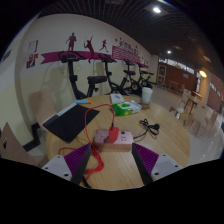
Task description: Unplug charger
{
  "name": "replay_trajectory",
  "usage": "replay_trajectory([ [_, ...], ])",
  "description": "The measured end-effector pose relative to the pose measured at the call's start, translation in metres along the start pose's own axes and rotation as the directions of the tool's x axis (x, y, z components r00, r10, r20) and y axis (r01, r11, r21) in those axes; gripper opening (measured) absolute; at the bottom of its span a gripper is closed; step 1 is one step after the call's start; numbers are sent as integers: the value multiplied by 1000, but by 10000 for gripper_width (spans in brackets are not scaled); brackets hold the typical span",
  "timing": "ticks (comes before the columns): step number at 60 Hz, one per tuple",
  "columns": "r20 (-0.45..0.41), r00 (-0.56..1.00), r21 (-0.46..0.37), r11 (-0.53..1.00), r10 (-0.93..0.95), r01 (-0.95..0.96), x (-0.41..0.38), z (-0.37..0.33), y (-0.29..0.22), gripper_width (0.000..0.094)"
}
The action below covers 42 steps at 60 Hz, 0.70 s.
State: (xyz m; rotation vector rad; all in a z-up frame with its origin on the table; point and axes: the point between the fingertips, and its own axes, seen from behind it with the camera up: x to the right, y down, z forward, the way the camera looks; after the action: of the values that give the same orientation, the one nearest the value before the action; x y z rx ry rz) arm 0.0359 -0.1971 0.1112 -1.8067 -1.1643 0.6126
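Note:
A white power strip [122,141] lies on the wooden table [120,170], just ahead of my fingers. A red charger [113,133] sits plugged into its top. The charger's red cable [97,158] runs from the strip toward me, close to the left finger. My gripper [112,166] is open, its purple pads wide apart on either side of the bare tabletop. It holds nothing. The strip is beyond the fingertips, not between them.
A black laptop [72,122] lies left of the strip. A coiled black cable [150,127] lies to its right. Farther back stand a green box [122,108] and a white cup [147,95]. Exercise bikes [100,75] line the far wall.

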Motion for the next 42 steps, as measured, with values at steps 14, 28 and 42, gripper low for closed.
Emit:
replay_trajectory([
  [14,5,1000,29,999,25,-26,-3,103,-1,853],
  [28,9,1000,32,999,26,-26,0,168,-3,859],
  [42,22,999,41,998,38,-39,-1,192,-10,850],
])
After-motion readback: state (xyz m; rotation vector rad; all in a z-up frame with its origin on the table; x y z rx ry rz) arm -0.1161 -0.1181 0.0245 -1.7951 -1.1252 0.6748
